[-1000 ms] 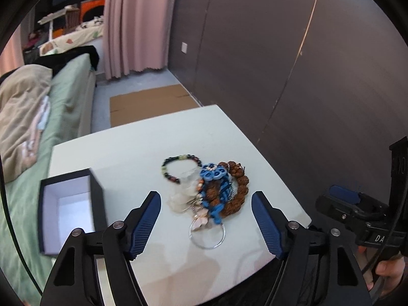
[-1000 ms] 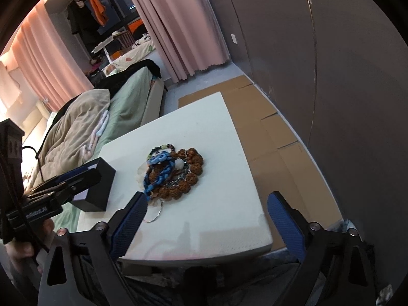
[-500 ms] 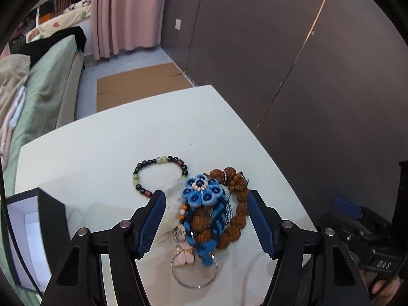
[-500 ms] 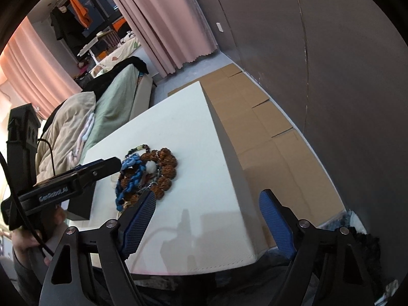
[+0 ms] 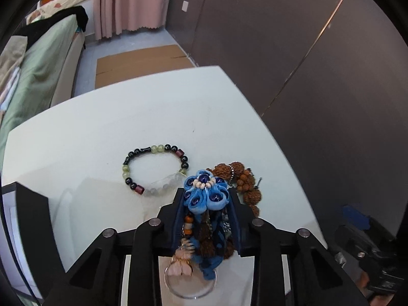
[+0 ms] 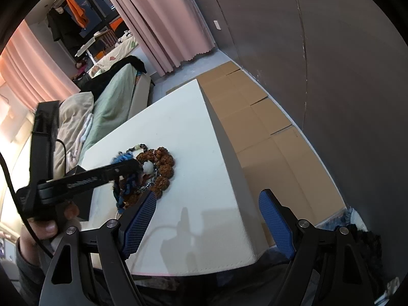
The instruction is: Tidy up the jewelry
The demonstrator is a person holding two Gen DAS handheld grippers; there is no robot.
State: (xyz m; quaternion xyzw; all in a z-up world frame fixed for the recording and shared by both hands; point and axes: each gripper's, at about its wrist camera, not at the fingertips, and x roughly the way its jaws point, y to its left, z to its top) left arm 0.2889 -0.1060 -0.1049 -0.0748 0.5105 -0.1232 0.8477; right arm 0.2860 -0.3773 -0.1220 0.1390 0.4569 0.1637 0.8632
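A black box [image 5: 33, 219] with a white lining sits at the white table's [image 5: 127, 117] near left; its contents are hidden. The left gripper [image 5: 206, 204] has just clamped on the blue flower ornament [image 5: 205, 195]; the right gripper [image 6: 206, 219] gapes empty. A green bed [image 6: 112, 102] and pink curtains [image 6: 163, 25] stand beyond.

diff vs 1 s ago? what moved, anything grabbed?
The left gripper came down over the jewelry pile and its jaws have just been closing; they now pinch the blue flower piece. The right gripper stayed open with nothing between its jaws. The beaded bracelet, brown seed beads and white table are unchanged.
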